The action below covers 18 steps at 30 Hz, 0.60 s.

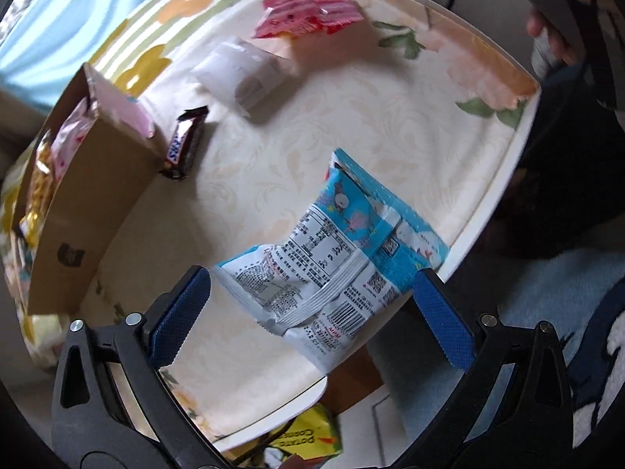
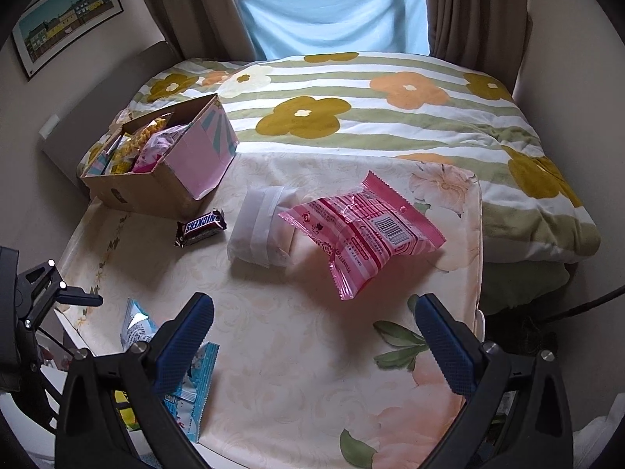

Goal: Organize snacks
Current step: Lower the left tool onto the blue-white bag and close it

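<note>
my left gripper [image 1: 312, 305] is spread wide, its blue pads on either side of the near end of the blue snack packet [image 1: 332, 250], which lies flat on the cream floral table [image 1: 390, 125] right at the near edge, its corner poking out over the rim. neither pad looks to be touching the wrapper, so i read this as lining up for a grab, not a grip yet. i'm holding this gripper tilted down and rolled a little, pointing across the table, so the packet runs away from me between the fingers. off to my left stands the cardboard box [image 1: 78, 226], open on top and already stuffed with yellow and pink bags, so that's clearly where the loose snacks go. just beside the box's far corner lies the snickers bar [image 1: 185, 144], a white wrapped packet [image 1: 242, 74] sits further ahead, and beyond that the pink packet [image 1: 308, 15]. my right gripper [image 2: 312, 336] is open too and empty, hovering above the table looking down, with the pink packet just ahead of its fingers and its far corner lying over the white one. the blue packet is near its left finger, down low. my guess: left closes on blue first, careful it doesn't slide off that edge.
</note>
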### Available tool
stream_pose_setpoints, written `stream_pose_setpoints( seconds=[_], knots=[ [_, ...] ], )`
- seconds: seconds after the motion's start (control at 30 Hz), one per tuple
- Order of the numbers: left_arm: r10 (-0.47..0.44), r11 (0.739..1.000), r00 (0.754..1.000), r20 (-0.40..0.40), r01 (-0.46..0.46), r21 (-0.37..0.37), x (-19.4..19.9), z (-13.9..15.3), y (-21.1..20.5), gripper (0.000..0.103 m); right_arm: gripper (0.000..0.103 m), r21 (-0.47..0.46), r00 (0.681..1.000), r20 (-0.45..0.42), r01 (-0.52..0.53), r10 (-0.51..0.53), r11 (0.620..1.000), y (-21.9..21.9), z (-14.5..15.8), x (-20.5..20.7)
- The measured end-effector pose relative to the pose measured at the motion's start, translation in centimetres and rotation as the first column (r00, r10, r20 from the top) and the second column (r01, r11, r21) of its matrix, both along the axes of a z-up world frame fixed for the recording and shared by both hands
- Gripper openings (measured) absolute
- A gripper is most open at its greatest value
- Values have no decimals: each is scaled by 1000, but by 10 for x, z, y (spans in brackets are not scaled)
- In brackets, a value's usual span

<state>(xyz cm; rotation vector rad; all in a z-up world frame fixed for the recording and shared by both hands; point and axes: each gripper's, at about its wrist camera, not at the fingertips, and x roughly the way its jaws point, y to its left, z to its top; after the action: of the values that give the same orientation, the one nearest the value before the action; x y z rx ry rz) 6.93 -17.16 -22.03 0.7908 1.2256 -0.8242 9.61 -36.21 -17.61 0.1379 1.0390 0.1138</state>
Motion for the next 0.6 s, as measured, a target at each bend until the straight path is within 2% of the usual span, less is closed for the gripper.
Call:
stream_pose_setpoints(
  seconds=[0.07, 0.13, 0.27, 0.43, 0.6],
  knots=[
    [-117, 993, 993, -27, 118, 21, -7, -6, -2, 103, 103, 0, 999, -3, 33, -33, 999, 1, -2, 0],
    [-228, 972, 973, -34, 229, 47, -15, -13, -5, 103, 103, -2, 998, -9, 65, -65, 998, 1, -6, 0],
    [-365, 926, 930, -34, 367, 90, -22, -32, -11, 103, 103, -6, 991, -25, 135, -135, 991, 1, -13, -2],
    [-441, 890, 895, -68, 446, 96, -21, -52, -18, 103, 103, -11, 979, -47, 198, -198, 980, -2, -21, -6],
    [-449, 885, 889, -93, 457, 88, -13, -66, -19, 100, 103, -41, 975, -67, 209, -212, 977, 1, -27, -5]
  ],
)
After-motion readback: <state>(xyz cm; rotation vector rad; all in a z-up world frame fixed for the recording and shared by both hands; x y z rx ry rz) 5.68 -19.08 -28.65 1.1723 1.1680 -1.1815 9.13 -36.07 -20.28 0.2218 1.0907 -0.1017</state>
